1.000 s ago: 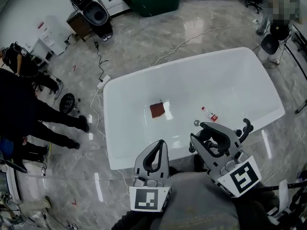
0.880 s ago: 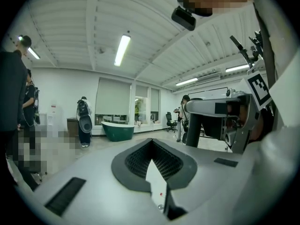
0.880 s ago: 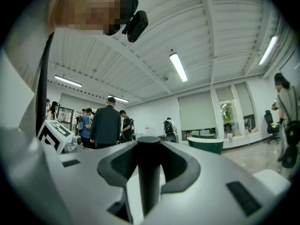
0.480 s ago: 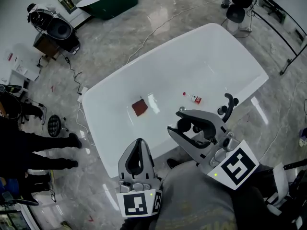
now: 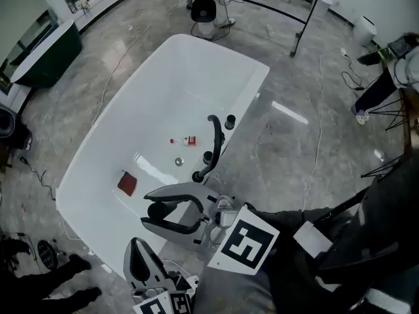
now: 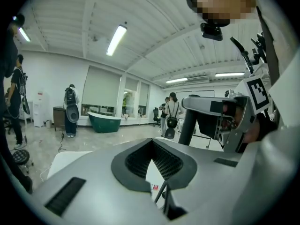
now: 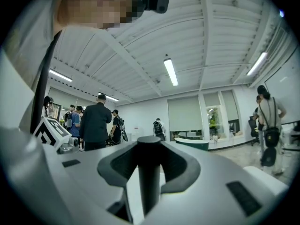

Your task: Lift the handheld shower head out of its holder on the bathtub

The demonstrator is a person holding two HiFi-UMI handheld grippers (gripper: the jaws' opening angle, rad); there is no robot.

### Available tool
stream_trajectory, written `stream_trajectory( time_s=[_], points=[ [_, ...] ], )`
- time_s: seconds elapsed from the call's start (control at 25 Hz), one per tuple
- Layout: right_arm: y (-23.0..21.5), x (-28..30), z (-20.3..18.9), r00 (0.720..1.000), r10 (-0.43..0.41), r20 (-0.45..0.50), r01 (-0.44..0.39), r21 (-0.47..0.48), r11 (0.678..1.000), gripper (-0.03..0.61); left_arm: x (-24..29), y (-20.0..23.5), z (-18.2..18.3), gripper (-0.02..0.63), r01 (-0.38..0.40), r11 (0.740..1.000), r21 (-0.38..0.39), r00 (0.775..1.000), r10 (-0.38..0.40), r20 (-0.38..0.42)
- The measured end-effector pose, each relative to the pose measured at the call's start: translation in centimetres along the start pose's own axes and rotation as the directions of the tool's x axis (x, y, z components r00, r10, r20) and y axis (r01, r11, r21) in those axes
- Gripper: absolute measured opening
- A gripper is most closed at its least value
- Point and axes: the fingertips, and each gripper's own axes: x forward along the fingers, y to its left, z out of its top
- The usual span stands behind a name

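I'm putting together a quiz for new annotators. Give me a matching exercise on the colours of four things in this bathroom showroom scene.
Things:
1. shower head on the rim of the white tub
2. cloth on the tub floor
3. small bottle lying near the drain
4. second bathtub at the far left of the head view

Colours:
A. dark green
B. pale with a red label
C. black
D. dark red

Pairs: 1-C; 2-D; 3-B; 4-A
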Motion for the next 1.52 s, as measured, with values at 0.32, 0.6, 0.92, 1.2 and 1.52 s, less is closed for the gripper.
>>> stream_trajectory(
  time_s=[0.32,0.6,0.92,1.2,1.52],
  points=[
    [-0.5,-11.3,4.9,0.998,0.035,0.053,-0.033,-0.045,0.998,0.138,-2.8,-8.9,1.3,0.003,0.037,0.999,0.016,0.999,-0.037,-0.007],
    [0.3,-20.0,6.4,0.997,0.058,0.046,-0.056,-0.057,0.997,0.138,-5.2,-17.0,2.3,0.003,0.085,0.996,0.029,0.996,-0.084,-0.020],
    [0.0,-23.7,6.3,0.998,0.063,0.030,-0.063,-0.011,0.998,0.138,-7.4,-22.4,4.1,0.003,0.019,0.998,0.060,1.000,-0.019,0.014],
    [-2.1,-21.7,4.5,0.996,0.009,0.093,-0.011,0.026,1.000,0.138,-5.7,-20.7,3.4,0.003,0.009,0.996,0.089,0.999,-0.012,0.039],
    [-1.4,-20.3,1.3,0.998,0.048,0.051,-0.049,0.025,0.998,0.138,-5.8,-19.8,3.9,0.003,-0.036,0.987,0.154,0.995,0.021,0.099]
  ],
)
